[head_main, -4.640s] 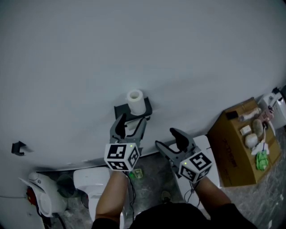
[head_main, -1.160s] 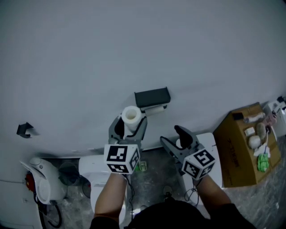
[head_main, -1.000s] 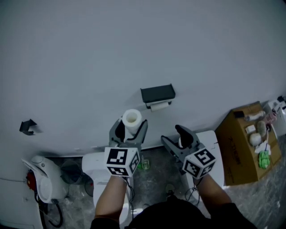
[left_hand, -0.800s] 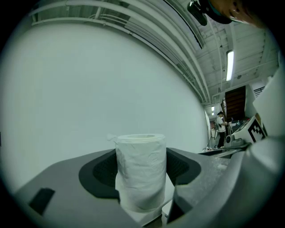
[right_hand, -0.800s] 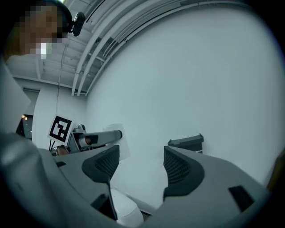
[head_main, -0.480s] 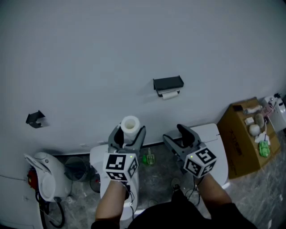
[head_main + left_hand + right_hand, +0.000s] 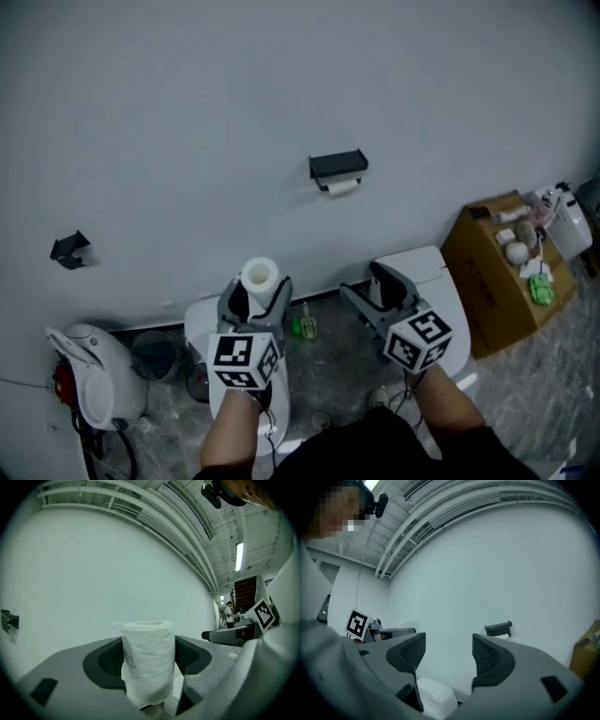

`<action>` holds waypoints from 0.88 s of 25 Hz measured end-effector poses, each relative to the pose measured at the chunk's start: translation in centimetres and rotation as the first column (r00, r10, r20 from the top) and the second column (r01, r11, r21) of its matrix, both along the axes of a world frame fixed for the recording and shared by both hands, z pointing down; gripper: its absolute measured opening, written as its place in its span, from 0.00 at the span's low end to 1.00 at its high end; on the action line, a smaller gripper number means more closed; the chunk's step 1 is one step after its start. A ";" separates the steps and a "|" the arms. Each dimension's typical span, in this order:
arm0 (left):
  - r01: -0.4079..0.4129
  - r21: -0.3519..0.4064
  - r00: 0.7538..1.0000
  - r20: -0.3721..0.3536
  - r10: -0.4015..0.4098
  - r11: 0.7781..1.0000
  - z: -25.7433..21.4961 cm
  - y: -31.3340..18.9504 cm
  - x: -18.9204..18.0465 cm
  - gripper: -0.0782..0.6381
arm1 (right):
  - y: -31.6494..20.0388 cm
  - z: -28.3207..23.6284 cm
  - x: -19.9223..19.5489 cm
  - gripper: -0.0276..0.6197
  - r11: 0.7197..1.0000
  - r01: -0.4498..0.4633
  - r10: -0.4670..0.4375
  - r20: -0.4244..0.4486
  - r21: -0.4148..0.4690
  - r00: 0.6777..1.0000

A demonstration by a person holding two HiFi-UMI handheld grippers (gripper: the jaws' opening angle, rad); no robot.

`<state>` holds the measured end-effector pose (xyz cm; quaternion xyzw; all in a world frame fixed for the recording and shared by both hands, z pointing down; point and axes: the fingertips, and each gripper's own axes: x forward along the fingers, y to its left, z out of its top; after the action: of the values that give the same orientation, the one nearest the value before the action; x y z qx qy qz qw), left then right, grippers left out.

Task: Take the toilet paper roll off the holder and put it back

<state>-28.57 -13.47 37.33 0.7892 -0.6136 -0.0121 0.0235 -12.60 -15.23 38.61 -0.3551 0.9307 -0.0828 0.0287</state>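
A white toilet paper roll [image 7: 260, 275] stands upright between the jaws of my left gripper [image 7: 255, 287], which is shut on it. In the left gripper view the roll [image 7: 148, 660] fills the gap between both pads, with a loose end hanging at its lower edge. The black holder [image 7: 338, 165] is fixed to the pale wall, well above and to the right of the roll, with a white scrap of paper [image 7: 343, 187] under it. My right gripper [image 7: 364, 284] is open and empty, beside the left one. The holder [image 7: 498, 628] shows small past its right jaw.
A white toilet [image 7: 199, 326] lies below the left gripper and a white fixture [image 7: 452, 311] below the right one. A cardboard box [image 7: 494, 281] with small items stands at right. A green bottle [image 7: 305, 326], a bin [image 7: 153, 356], a white appliance [image 7: 89, 370] and a black wall bracket [image 7: 68, 248] are around.
The roll, on the holder 4.6 s ago, is now off it in my left gripper. Over the last second both grippers have drawn back and down from the wall.
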 end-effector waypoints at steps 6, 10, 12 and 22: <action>-0.009 0.004 1.000 0.009 0.009 1.000 -0.5 2.4 3.2 0.54 | 2.0 -1.0 3.5 0.52 1.000 -0.018 0.017 0.013 0.017 1.000; -0.010 0.002 1.000 0.013 0.010 1.000 -0.8 3.7 6.9 0.54 | 3.1 -1.4 7.3 0.52 1.000 -0.025 0.025 0.021 0.018 0.999; -0.010 0.001 1.000 0.013 0.010 1.000 -0.8 4.1 9.3 0.54 | 3.6 -1.4 9.6 0.52 1.000 -0.026 0.025 0.024 0.013 0.999; -0.014 -0.028 0.999 0.032 0.014 1.000 0.4 8.6 23.1 0.54 | 7.8 0.4 22.4 0.51 1.000 0.002 -0.002 0.036 -0.008 0.999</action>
<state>-5.45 -4.84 37.72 0.7932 -0.6084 0.0091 0.0246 9.77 -7.42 38.99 -0.3528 0.9300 -0.0932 0.0439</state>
